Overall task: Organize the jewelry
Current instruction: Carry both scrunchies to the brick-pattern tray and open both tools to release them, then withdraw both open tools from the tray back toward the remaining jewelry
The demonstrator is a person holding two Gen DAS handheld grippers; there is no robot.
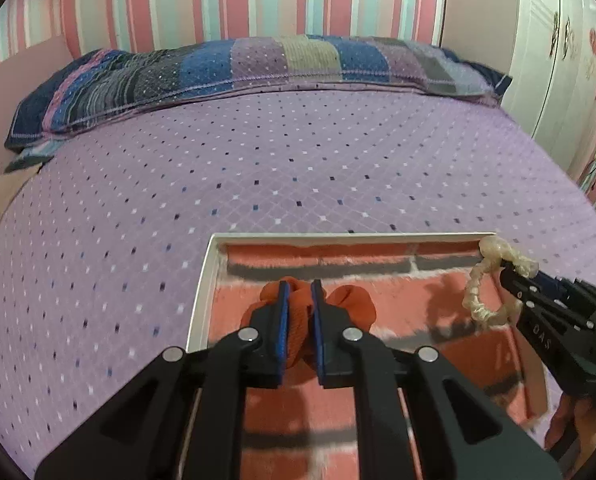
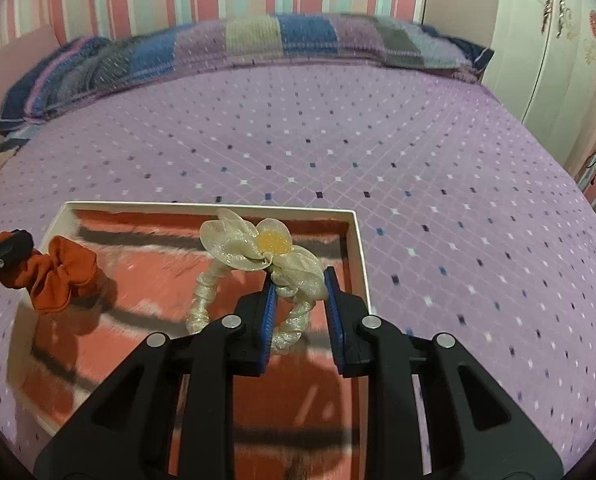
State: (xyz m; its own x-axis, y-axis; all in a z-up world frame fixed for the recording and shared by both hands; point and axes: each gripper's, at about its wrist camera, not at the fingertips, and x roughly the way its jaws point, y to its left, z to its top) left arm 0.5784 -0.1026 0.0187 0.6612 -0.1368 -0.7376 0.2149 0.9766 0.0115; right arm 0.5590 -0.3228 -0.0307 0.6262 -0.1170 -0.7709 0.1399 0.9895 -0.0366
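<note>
The right gripper [image 2: 300, 304] pinches a cream bow scrunchie [image 2: 253, 252] between its blue pads [image 2: 267, 320] above the white tray [image 2: 360, 256] with its pink lining, while — far left of the jaws — the left gripper [image 2: 5, 248] grips an orange scrunchie [image 2: 63, 276].

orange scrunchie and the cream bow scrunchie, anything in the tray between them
Nothing: in the right wrist view only bare pink tray lining separates the orange scrunchie from the cream bow scrunchie.
</note>
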